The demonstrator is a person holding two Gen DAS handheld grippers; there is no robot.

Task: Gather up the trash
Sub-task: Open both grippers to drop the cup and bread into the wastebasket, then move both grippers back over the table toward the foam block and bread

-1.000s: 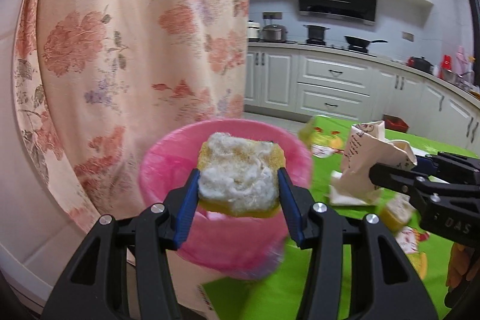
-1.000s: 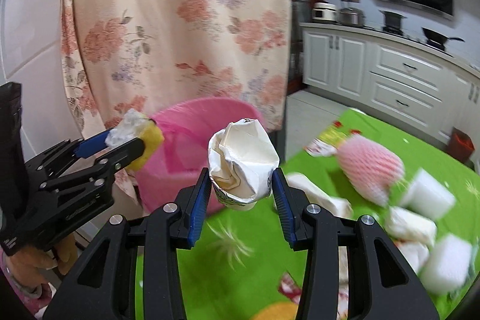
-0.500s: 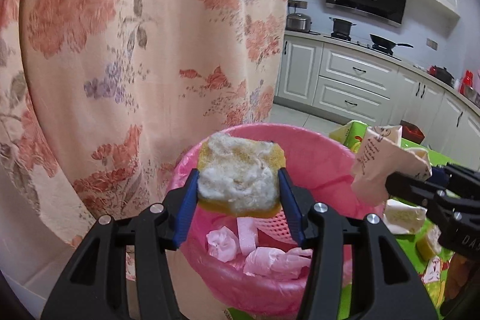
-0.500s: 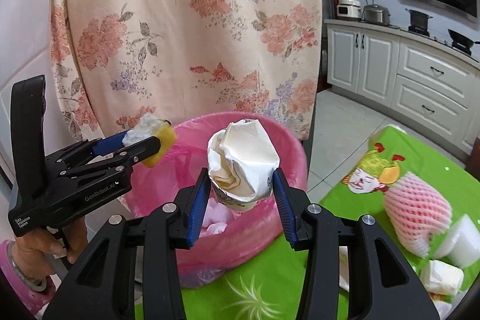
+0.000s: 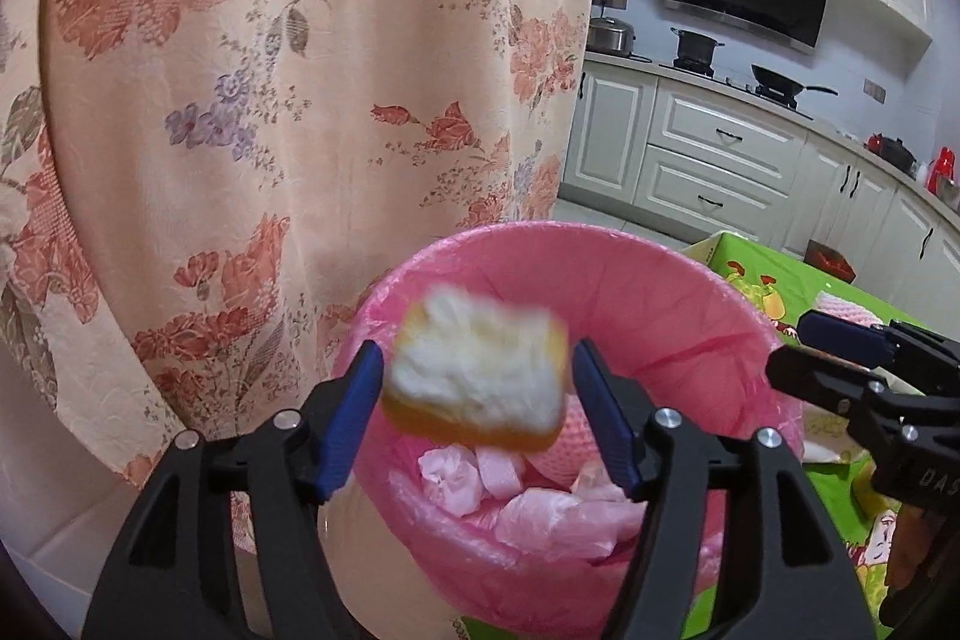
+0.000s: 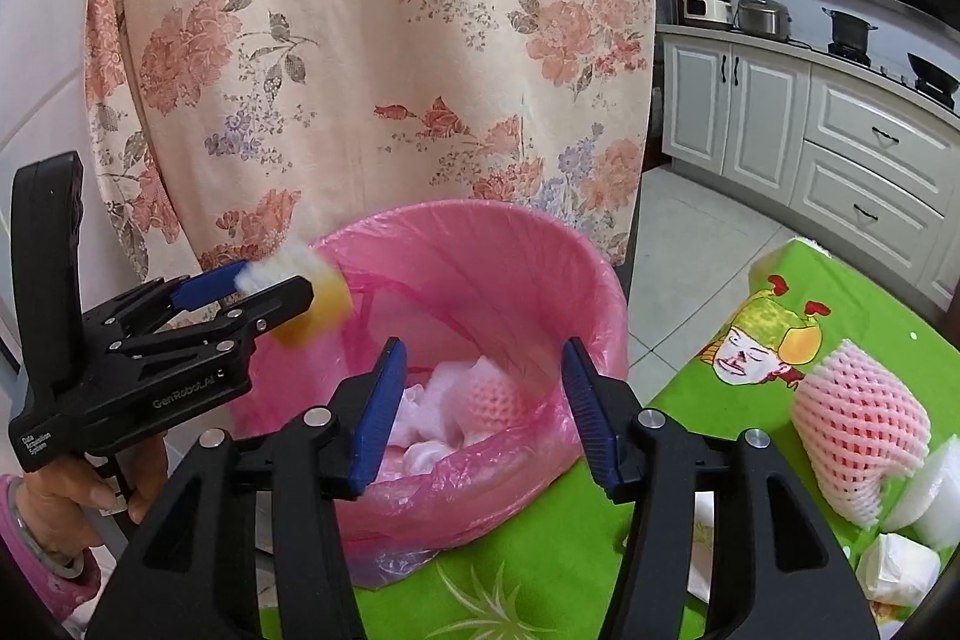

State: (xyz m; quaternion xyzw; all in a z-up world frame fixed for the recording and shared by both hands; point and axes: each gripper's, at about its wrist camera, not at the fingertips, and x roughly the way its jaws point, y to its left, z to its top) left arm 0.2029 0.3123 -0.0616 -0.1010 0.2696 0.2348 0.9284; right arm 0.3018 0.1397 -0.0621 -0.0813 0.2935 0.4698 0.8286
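Jaws of both grippers have opened, sponge dropping over bin.

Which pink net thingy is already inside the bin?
The smaller pink foam net lying inside the pink bin; the bigger one sits outside on the green tablecloth.

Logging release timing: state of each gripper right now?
Left gripper: jaws open, yellow sponge blurred between them, clear of both jaws, over the pink bin.
Right gripper: jaws open, holding nothing, over the bin.
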